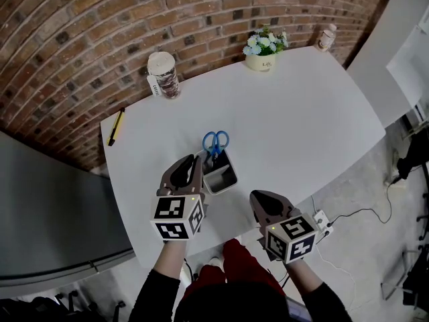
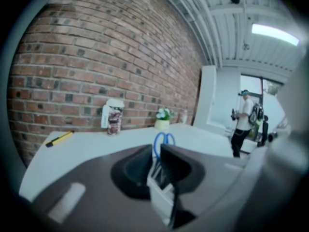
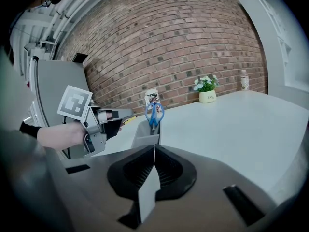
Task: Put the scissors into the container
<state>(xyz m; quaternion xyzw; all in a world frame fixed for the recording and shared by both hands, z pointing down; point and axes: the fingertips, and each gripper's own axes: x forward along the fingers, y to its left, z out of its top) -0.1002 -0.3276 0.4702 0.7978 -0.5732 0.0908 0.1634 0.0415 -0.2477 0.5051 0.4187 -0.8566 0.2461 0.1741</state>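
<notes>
Head view: scissors (image 1: pixel 216 141) stand handles-up inside the grey container (image 1: pixel 226 180) on the white bench (image 1: pixel 301 113). The left hand-held gripper (image 1: pixel 196 161) is just beside the container's left wall, and the right hand-held gripper (image 1: pixel 261 198) is near the bench edge.
Left gripper view: jaws narrowly parted, released, blue handles visible through the gap.
Right gripper view: jaws clenched together, empty.

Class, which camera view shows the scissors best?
The right gripper view: the scissors stand unobstructed, blue handles up, in the container. The head view shows them small, from above; the left gripper view shows only the handles past its jaws.
</notes>
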